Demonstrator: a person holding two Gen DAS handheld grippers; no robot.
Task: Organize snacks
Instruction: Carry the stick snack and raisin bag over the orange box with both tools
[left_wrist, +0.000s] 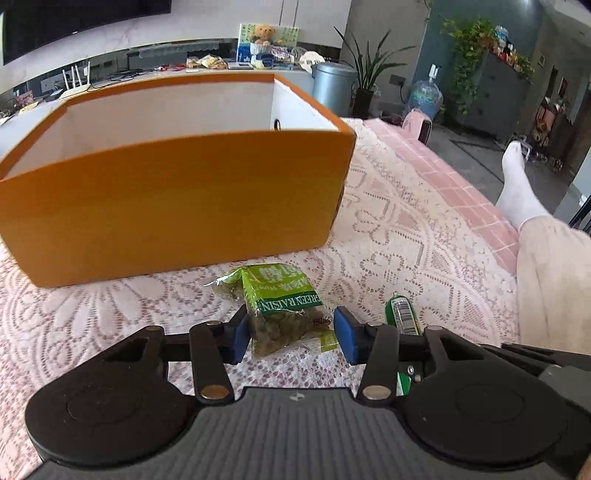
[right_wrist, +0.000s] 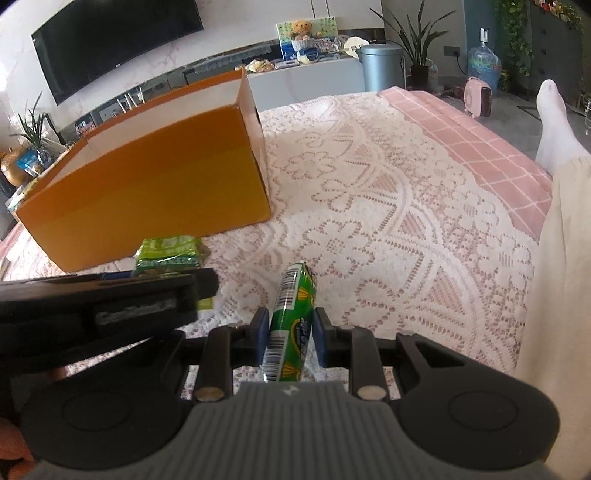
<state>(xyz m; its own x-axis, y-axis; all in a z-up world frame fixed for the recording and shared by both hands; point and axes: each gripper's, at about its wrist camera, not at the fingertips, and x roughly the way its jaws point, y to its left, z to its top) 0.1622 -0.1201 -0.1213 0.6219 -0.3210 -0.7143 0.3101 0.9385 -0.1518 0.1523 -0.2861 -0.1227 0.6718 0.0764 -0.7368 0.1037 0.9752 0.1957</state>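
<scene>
A green raisin bag (left_wrist: 284, 310) lies on the lace cloth just in front of the orange box (left_wrist: 173, 192). My left gripper (left_wrist: 293, 334) straddles its near end; the blue pads stand at the bag's two edges without visibly squeezing it. The box is open-topped, and what shows of its white inside is bare. In the right wrist view my right gripper (right_wrist: 290, 334) is shut on a green candy roll (right_wrist: 291, 325), which points away from me and rests low over the cloth. The roll (left_wrist: 402, 314) also shows to the right of the left gripper. The raisin bag (right_wrist: 166, 251) lies partly hidden behind the left gripper's black body.
The lace cloth (right_wrist: 369, 206) covers a pink checked table that ends at the right. A person's leg in a white sock (left_wrist: 517, 192) and a pale garment (right_wrist: 554, 258) lie along that side. Beyond stand a TV shelf, a grey bin (left_wrist: 334, 86) and plants.
</scene>
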